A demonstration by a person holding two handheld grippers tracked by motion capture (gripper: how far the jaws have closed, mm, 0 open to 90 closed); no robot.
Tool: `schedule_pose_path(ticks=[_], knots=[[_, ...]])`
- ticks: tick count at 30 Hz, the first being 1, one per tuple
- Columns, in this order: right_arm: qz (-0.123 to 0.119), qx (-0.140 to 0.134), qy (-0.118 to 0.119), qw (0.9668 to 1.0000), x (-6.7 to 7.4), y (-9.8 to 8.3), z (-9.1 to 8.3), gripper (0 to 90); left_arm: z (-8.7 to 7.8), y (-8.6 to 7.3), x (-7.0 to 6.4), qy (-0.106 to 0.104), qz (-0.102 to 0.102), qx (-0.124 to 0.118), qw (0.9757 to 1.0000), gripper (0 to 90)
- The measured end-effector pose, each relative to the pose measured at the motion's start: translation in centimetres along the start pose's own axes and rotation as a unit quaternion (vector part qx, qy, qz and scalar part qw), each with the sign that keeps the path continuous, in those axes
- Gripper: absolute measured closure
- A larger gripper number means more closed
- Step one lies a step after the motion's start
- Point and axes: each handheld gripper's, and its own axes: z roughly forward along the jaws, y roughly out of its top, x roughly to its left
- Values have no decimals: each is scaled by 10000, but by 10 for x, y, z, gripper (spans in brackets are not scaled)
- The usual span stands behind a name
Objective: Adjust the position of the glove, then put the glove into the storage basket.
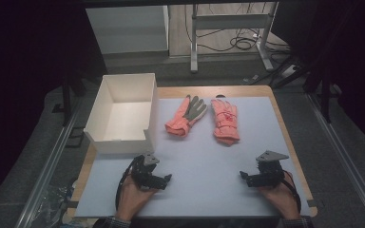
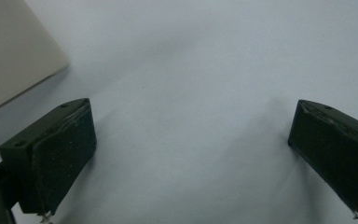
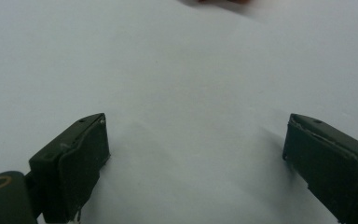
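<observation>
Both the left gripper [image 1: 167, 178] and right gripper [image 1: 243, 175] rest wide open and empty near the near edge of the smooth white table mat [image 1: 204, 161], so nothing looks begun: next, reach toward the far edge for the 2 padded orange gloves [image 1: 186, 116] [image 1: 225, 119] beside the open white rectangular box [image 1: 121, 113] at the left edge.

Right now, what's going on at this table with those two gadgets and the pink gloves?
A person sits at the table holding a two-jaw tool in each hand. The left gripper and the right gripper both rest low near the front edge, jaws wide open, with nothing between them. Farther back lie two pink gloves side by side: the left glove shows a grey palm, the right glove lies just beside it. An open white box stands at the left, with nothing in it. Neither glove has been touched yet.
</observation>
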Motion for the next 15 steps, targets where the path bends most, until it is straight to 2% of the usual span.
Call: schedule_pose_path(ticks=[15], knots=[[4, 0, 8, 10000, -1, 0, 0, 69, 0, 0, 1, -5, 12, 3, 10000, 8]])
